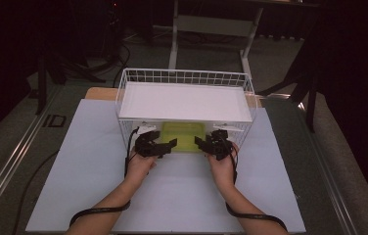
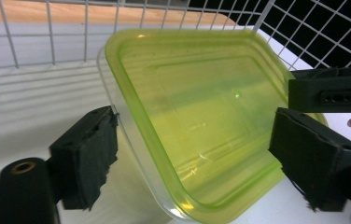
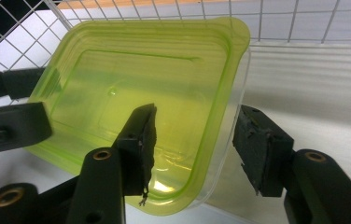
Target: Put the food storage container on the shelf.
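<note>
Left gripper (image 2: 192, 158): your jaws stand open astride the near-left corner of the green container (image 2: 201, 121); one pad sits just outside its wall, the other is over the tub, and neither presses.
Right gripper (image 3: 194, 151): also open, straddling the near-right rim (image 3: 232, 93), one pad inside the tub and one outside. You are holding nothing with either.
Where the container is: on the white table (image 1: 84, 161), under the white shelf (image 1: 182, 102) of the wire basket (image 1: 187, 77), its near edge poking out toward you between the two grippers.
How it will handle: judge it light, thin-walled clear plastic, smooth and likely slippery, and empty as far as can be seen. Expect the walls to flex if you squeeze hard.
Where to take hold: pinch the rim or the wall just under it, one gripper at each near corner, so it comes out level.
Orientation: mouth up, flat on its base, not tilted.
Long axis: in the high view it runs left to right, across the basket's opening.
</note>
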